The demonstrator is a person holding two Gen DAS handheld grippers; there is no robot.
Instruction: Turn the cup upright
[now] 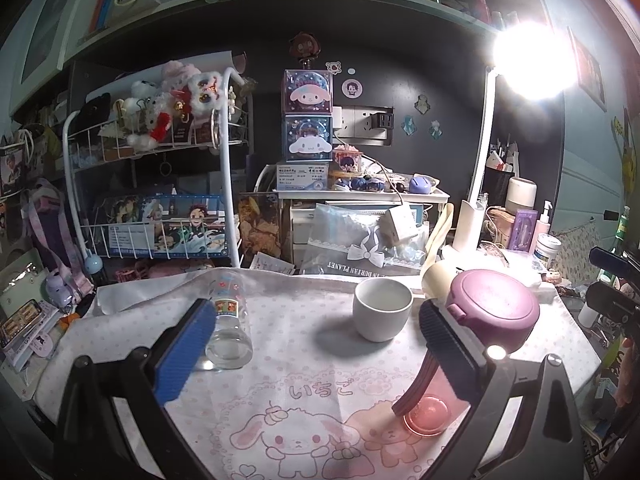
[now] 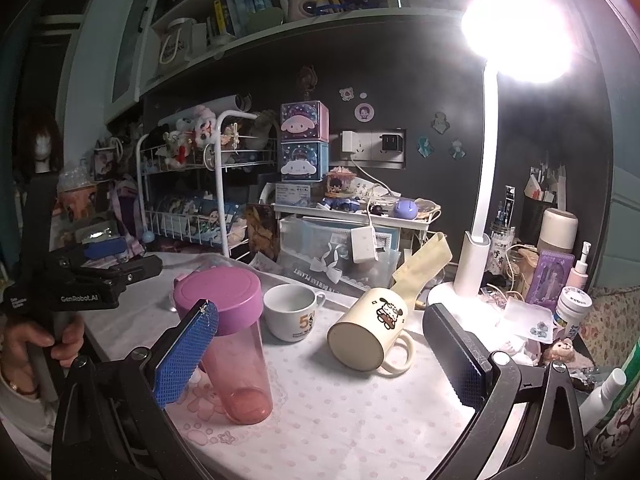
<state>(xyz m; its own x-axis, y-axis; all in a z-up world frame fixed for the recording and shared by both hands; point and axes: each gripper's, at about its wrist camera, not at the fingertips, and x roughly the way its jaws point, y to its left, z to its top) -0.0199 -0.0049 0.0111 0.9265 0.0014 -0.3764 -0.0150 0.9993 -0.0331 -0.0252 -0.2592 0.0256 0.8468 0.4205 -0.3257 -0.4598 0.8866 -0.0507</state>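
- Both grippers hover over the table with their jaws spread wide and nothing between the pads: the left gripper (image 1: 316,354) faces the white mug, and the right gripper (image 2: 320,356) faces the cream mug.
- Cream mug (image 2: 370,328), printed with a cartoon dog, lies on its side on the dotted tablecloth (image 2: 340,412); its base faces the right wrist camera, its mouth points toward the back, and its handle (image 2: 398,356) rests low on the right.
- White mug (image 1: 382,310) stands upright just to the left of the cream mug, with its open mouth up.
- Pink bottle (image 2: 232,340) with a purple lid stands at the left of the white mug, close to the blue pad of the right gripper; in the left wrist view it sits just behind that gripper's right finger.
- Clear glass bottle (image 1: 230,320) stands beside the left gripper's blue pad, well apart from the cream mug.
- Behind the cream mug a cream strap (image 2: 424,260) and a clear bag with a bow (image 2: 332,264) crowd the back edge.
- White desk lamp (image 2: 476,264) stands at the right rear, glaring brightly.
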